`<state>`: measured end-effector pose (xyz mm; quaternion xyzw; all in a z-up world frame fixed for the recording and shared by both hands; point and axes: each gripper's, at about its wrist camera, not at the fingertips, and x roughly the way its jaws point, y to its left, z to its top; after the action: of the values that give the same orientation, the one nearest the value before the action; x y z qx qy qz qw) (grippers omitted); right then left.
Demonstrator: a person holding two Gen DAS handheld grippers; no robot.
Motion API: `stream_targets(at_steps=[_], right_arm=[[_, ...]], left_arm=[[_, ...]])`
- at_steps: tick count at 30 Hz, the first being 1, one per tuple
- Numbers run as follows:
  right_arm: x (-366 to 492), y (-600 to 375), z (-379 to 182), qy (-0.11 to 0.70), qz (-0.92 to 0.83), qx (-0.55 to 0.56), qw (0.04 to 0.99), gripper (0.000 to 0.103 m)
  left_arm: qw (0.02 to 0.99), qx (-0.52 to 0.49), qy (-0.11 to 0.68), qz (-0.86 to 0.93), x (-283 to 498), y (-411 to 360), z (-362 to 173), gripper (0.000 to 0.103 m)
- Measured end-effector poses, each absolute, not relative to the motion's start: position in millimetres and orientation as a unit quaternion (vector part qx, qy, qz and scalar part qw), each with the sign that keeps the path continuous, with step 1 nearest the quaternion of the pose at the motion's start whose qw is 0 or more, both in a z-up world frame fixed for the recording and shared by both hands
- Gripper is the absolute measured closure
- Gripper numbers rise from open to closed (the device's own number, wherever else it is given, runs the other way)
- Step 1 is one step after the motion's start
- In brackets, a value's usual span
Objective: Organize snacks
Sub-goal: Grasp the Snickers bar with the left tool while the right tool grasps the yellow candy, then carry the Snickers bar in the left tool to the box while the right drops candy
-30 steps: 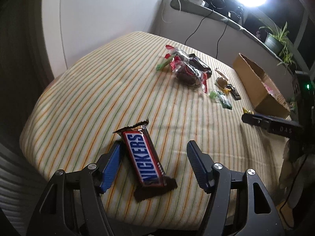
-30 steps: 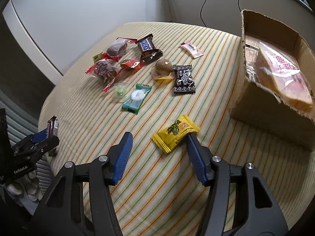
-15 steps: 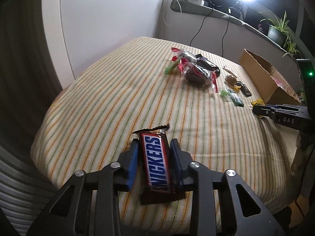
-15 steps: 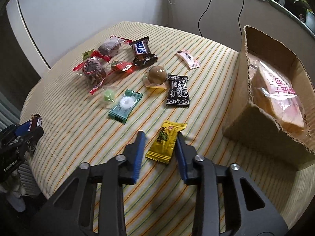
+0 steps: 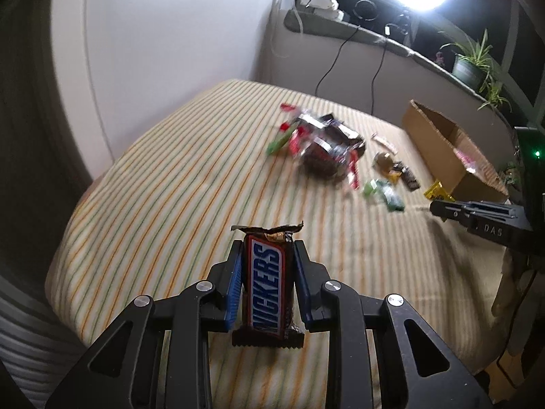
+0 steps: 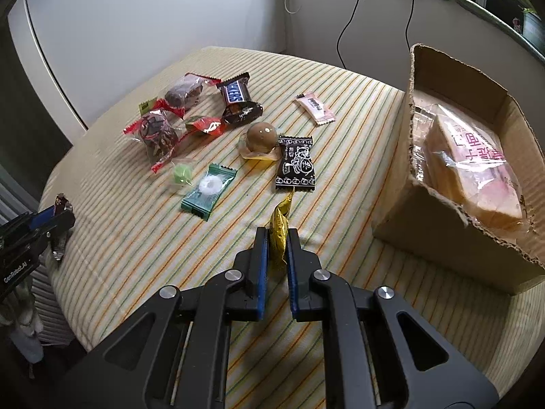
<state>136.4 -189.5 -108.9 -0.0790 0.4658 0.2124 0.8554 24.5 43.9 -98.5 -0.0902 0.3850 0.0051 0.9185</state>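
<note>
The left gripper (image 5: pixel 267 255) has its jaws pinching a Snickers bar (image 5: pixel 267 284) by its long sides, near one edge of the table (image 5: pixel 163 184) with its striped cloth. The right gripper (image 6: pixel 276 243) has its jaws clamped on a yellow candy packet (image 6: pixel 280 230), held on edge just beside the open cardboard box (image 6: pixel 442 238), which stands at the opposite edge and holds a wrapped loaf. The other snacks lie scattered mid-table: a second Snickers (image 6: pixel 235 97), a green mint packet (image 6: pixel 208 186), a black sachet (image 6: pixel 295 163).
</note>
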Motion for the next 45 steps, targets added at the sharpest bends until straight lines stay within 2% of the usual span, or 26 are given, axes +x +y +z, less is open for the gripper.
stream_targets(at_steps=[15,31,45], right_arm=[[135,-217,-70,0.432,0.219,-0.038,0.874,0.093],[162,-286,-33,0.391,0.168,-0.014,0.905,0.093],[207,-347,-44,0.398,0.114,0.000,0.910,0.093]], left_arm=[[0.931,-0.077,0.351,-0.063,71,6,-62,0.077],[0.932,-0.058,0.316,-0.167,160,-82,-20,0.077],[0.918,-0.027,0.327,-0.222,240,-159,-9,0.077]])
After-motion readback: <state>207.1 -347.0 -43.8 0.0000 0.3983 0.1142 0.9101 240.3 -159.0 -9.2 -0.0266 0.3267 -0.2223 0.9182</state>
